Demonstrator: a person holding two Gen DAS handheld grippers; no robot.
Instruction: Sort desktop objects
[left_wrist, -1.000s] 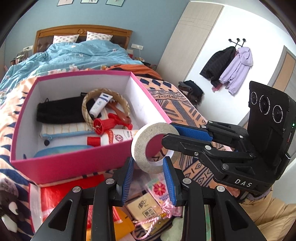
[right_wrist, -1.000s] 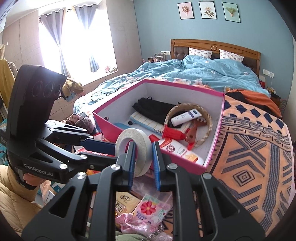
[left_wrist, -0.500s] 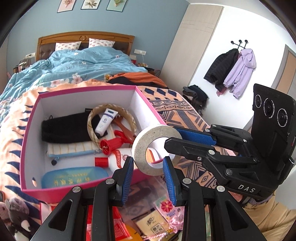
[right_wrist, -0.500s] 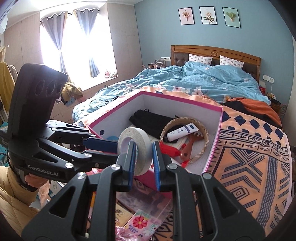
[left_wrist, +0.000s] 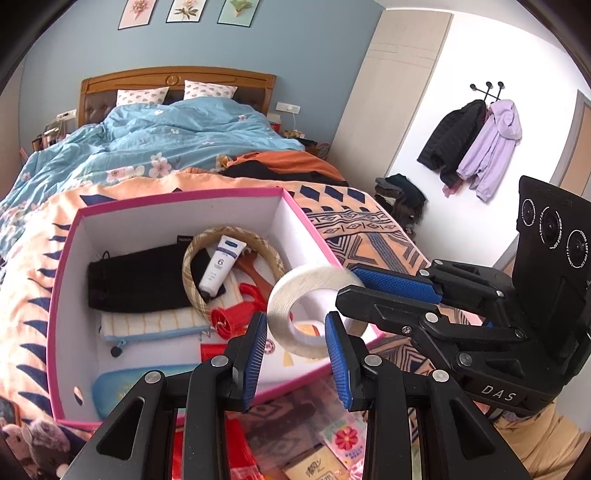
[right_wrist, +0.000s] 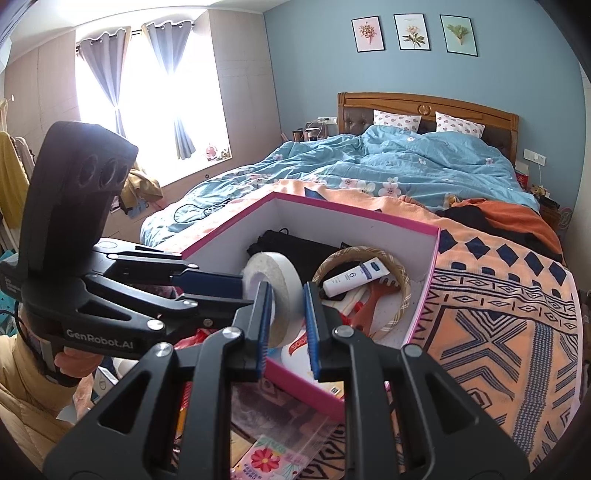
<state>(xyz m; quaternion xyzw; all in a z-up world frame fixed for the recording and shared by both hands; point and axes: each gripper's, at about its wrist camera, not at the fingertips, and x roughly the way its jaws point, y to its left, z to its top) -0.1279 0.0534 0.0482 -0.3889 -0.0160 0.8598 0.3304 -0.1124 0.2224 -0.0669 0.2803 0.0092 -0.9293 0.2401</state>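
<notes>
The roll of tape (left_wrist: 316, 306) has a matt, slightly fuzzy whitish face. The box (left_wrist: 314, 236) looks like smooth card, pink outside, white within. At its 12 o'clock side lie a black knit cloth (left_wrist: 136, 277), a woven cane ring (left_wrist: 192, 258) and a glossy plastic tube (left_wrist: 221, 266). Both grippers' black plastic is matt, with ribbed blue pads (right_wrist: 264, 325).

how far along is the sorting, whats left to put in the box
Partly done. The pink box already holds a black pouch, cream tube and woven ring. In hand: the tape roll, clamped by the right hand-held gripper above the box's near corner; the left hand-held gripper sits open beside it. Left: packets in front of the box.
</notes>
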